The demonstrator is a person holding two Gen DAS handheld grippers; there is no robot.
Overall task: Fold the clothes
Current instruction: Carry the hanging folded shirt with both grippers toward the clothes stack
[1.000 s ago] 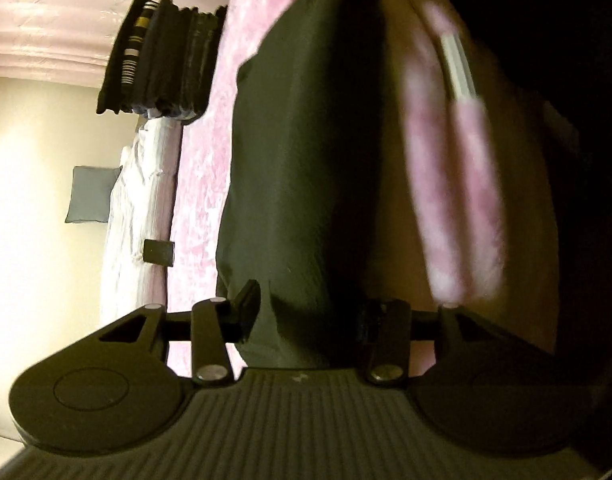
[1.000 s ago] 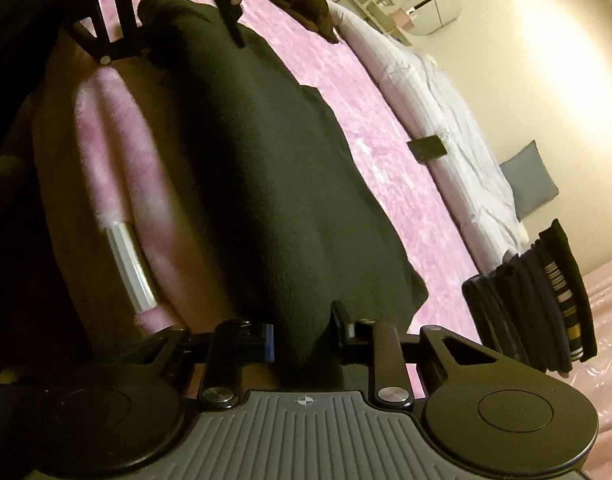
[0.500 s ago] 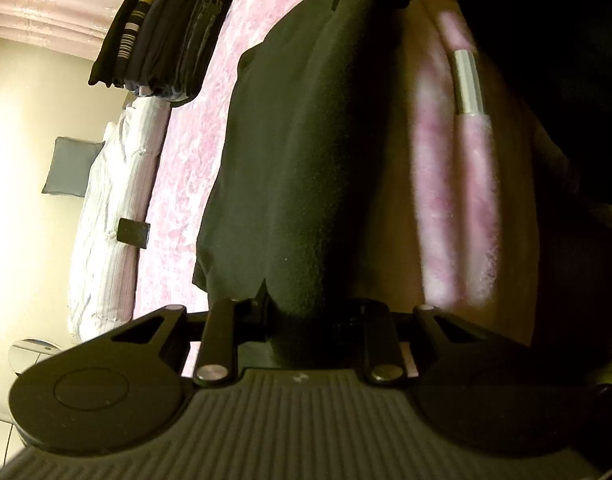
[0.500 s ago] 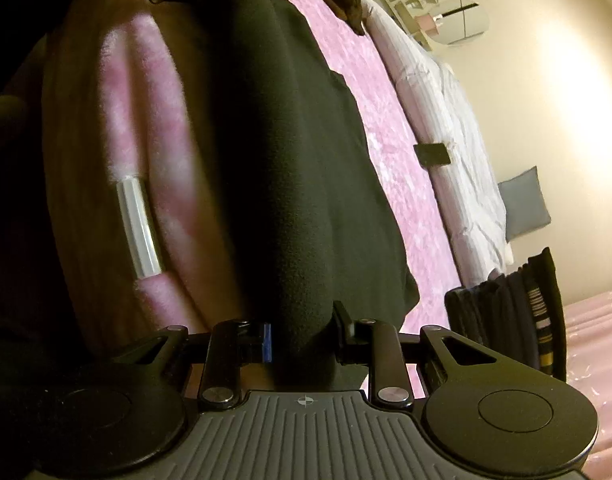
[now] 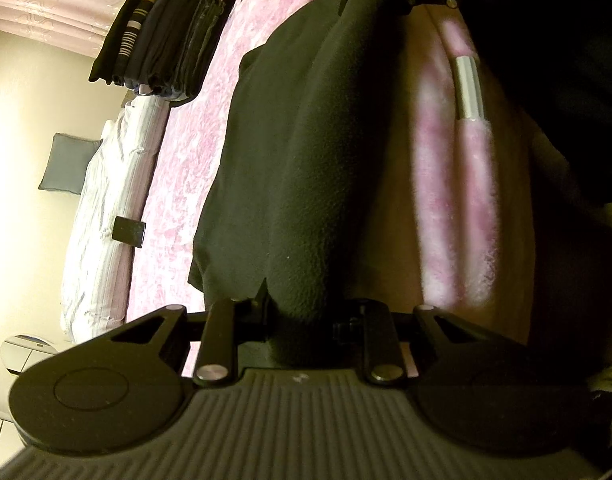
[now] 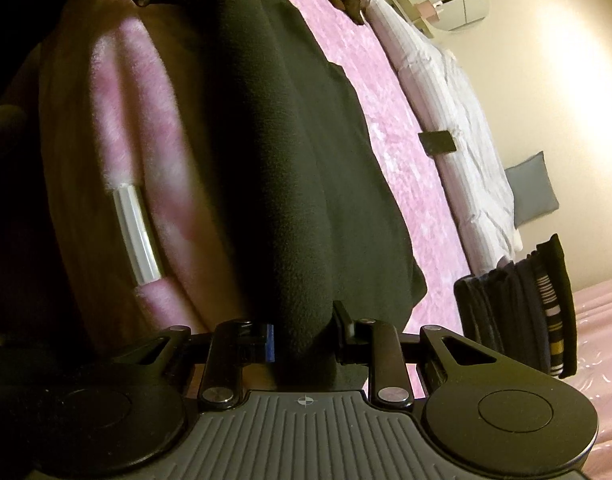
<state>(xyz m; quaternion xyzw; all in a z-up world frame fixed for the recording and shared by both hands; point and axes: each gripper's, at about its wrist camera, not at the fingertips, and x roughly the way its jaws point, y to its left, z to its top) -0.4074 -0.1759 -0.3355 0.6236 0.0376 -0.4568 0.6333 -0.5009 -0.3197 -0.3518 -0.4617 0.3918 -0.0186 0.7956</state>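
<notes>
Left wrist: left tool point(image 5: 306, 320) clamped on dark fleece garment point(image 5: 306, 160); right tool point(image 6: 301, 332) likewise, over pink bedspread point(image 6: 406, 160).

Both my wrist feeds are dim and warm-toned, with the only strong light a yellowish glow washing out the wall point(image 5: 21, 128) on the far side. The dark fleece garment point(image 5: 297, 184) is nearly textureless in shadow, and the corners fall to black. Fisheye bending curves the bed point(image 6: 406, 168) edges, and the pink fuzzy band point(image 6: 145, 128) looks soft and blurred.
</notes>
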